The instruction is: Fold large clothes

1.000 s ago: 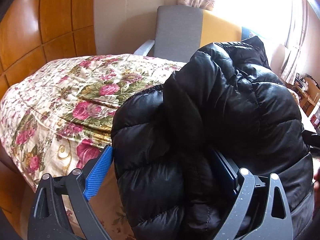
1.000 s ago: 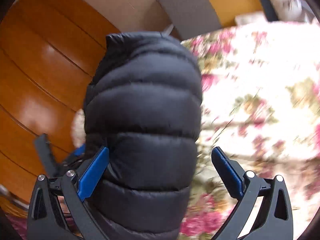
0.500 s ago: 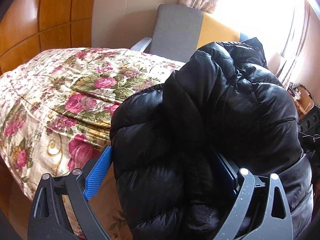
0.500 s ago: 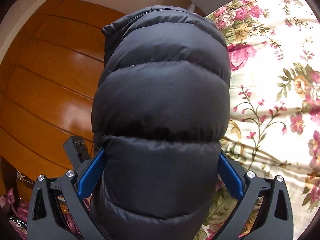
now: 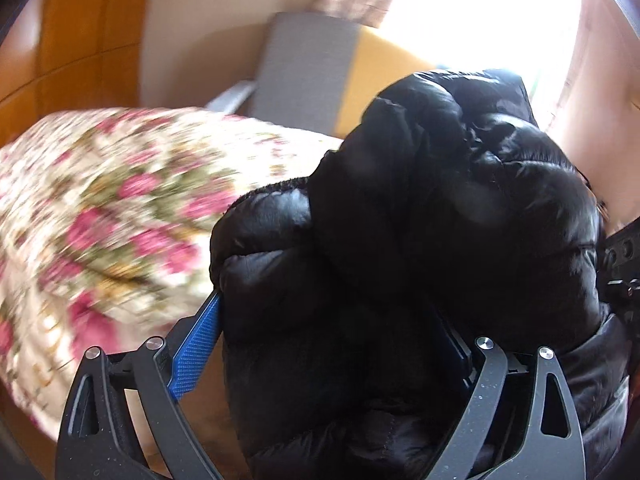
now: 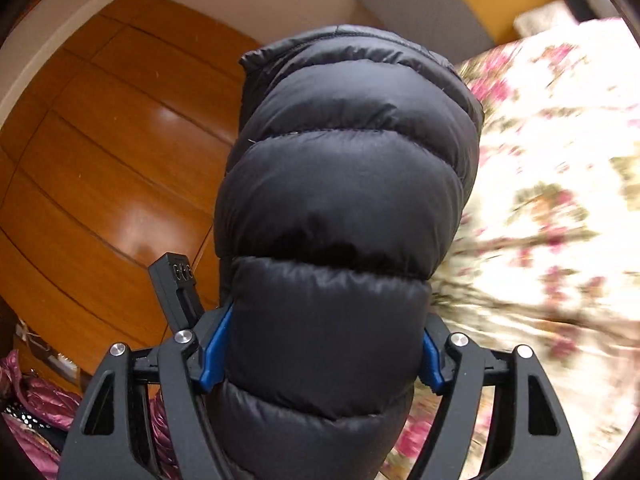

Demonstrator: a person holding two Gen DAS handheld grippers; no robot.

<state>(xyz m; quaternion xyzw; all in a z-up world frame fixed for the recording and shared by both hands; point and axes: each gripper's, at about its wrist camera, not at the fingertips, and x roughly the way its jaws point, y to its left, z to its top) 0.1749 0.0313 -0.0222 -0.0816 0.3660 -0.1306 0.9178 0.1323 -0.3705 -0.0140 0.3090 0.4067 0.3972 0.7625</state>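
While my left gripper (image 5: 328, 344) and right gripper (image 6: 320, 344) each clamp the black jacket (image 6: 344, 208) above the floral bed (image 5: 112, 216), its bulk hides most of the grey chair (image 5: 304, 68) and wood panelling (image 6: 108, 152).

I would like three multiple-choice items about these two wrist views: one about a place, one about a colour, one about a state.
1. Where is the grey chair?
A. beyond the floral bed
B. on the bed
C. under the jacket

2. What colour are the gripper pads?
A. red
B. blue
C. white

3. What is the right hand-held gripper doing?
A. hanging open
B. closed on nothing
C. clamping the black puffer jacket

Answers: 1 A, it rises behind the floral bedspread; 2 B, blue strips show beside the jacket; 3 C, both pads press its quilted sides.
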